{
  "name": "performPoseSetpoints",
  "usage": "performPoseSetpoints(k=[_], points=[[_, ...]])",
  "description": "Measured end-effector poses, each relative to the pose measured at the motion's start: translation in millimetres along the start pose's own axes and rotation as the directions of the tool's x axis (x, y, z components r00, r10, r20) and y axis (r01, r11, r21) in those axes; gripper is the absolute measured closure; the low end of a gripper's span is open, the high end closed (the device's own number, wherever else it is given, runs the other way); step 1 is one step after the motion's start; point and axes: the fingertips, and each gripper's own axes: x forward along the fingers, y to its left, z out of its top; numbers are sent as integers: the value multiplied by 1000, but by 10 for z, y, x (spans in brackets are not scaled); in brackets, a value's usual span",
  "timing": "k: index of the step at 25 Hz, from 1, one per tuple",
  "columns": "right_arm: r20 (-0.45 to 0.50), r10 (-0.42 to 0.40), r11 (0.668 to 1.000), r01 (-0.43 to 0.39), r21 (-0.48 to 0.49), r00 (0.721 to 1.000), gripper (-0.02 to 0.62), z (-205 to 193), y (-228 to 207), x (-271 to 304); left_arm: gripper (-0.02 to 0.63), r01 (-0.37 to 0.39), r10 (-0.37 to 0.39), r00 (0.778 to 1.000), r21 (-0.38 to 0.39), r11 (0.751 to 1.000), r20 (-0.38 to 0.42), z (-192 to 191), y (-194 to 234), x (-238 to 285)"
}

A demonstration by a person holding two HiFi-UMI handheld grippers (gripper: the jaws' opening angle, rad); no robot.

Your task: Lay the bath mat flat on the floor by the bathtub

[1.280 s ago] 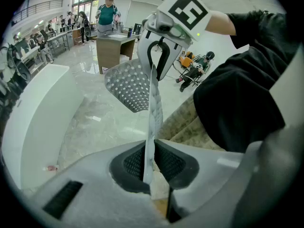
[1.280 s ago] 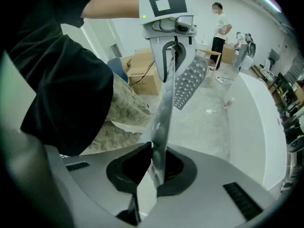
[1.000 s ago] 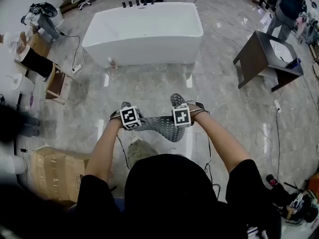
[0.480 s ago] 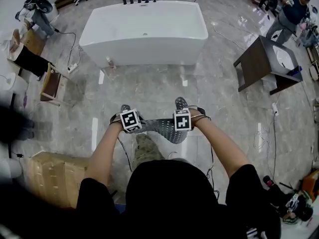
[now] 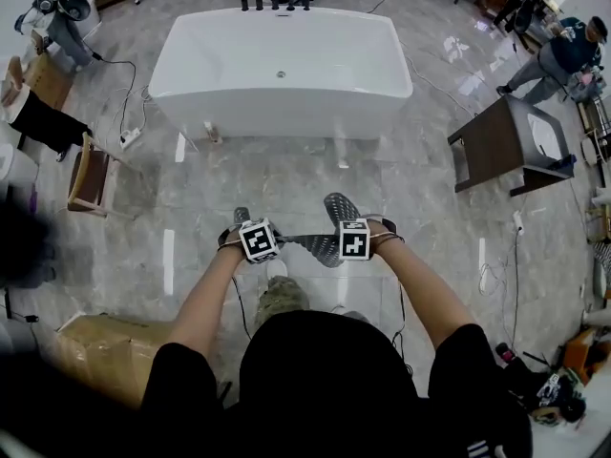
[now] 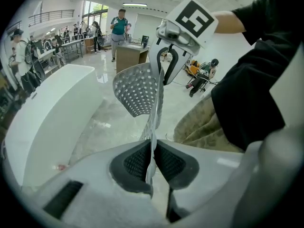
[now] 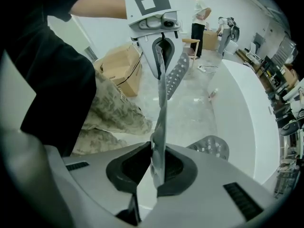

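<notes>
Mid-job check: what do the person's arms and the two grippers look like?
The left gripper and right gripper have pale grey bodies with dark grey textured pads. Each carries a white cube bearing black square markers. Short black sleeves leave the forearms bare.

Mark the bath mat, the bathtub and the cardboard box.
bath mat (image 5: 340, 209), head view, upturned perforated end.
bathtub (image 5: 282, 114), head view, near side wall.
cardboard box (image 5: 95, 346), head view, top face.

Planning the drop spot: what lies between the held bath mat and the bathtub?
Only bare floor between bath mat and bathtub, shown in the head view.
</notes>
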Motion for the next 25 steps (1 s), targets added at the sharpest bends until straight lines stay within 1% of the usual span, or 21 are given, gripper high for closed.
performPoseSetpoints(k=[2,5,8,13,16,19,23,25], points=[[-4,-18,1000,18,20,1000,565,81,-179,-15,575,-24,24,1000,10,1000,12,-34,197,-66],[-16,-45,998,46,50,999,565,142,-423,-49,577,-3,3,1000,11,1000,-9,-154,366,-71],[-34,-76,994,78,74,997,565,167,-671,-105,577,1,-1,1000,51,999,-1,-131,576,-141],[-35,-117,984,120,135,993,565,171,-1081,-129,577,-14,13,1000,61,998,6,-80,946,-229],[-6,-143,972,142,190,990,565,161,-1411,-97,577,-22,23,1000,63,998,-8,-76,1215,-230],[31,-157,960,146,239,987,565,118,-1759,-69,577,-33,35,999,61,998,-27,-34,1532,-215],[72,-173,956,150,252,982,566,59,-2230,29,577,-42,45,997,51,998,-61,-12,2008,-149],[86,-170,959,145,243,982,566,14,-2462,106,577,-47,49,996,30,998,-76,-6,2265,-87]])
